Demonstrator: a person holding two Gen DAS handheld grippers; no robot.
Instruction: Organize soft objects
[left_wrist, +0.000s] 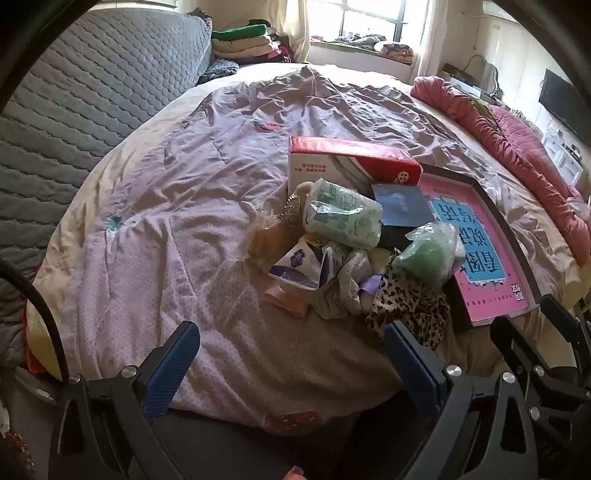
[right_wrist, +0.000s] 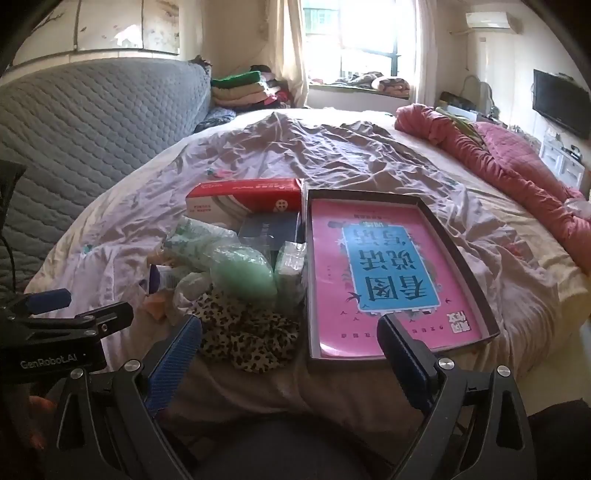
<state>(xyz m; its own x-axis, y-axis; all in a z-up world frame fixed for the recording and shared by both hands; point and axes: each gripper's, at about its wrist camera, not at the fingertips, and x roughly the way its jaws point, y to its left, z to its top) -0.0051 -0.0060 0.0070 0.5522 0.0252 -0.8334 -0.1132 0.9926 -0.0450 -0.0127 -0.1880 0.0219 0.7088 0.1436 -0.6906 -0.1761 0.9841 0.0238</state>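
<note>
One dark tray (right_wrist: 447, 218) on bed (right_wrist: 332, 155), holds one pink book (right_wrist: 369, 280), nothing else in it. Soft pile sits just left of tray: one leopard cloth (right_wrist: 243, 332), one green bag (right_wrist: 243, 273), one tissue pack (left_wrist: 343, 218). One red box (right_wrist: 243, 197) behind pile. Left gripper (left_wrist: 291, 354) spread wide, empty. Right gripper (right_wrist: 290, 343) same, hovering over tray's near edge.

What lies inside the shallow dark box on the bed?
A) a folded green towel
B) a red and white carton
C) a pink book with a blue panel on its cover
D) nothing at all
C: in the right wrist view the pink book with its blue panel lies flat inside the dark box, while the red and white carton stands outside, beside the box's far left corner.
</note>
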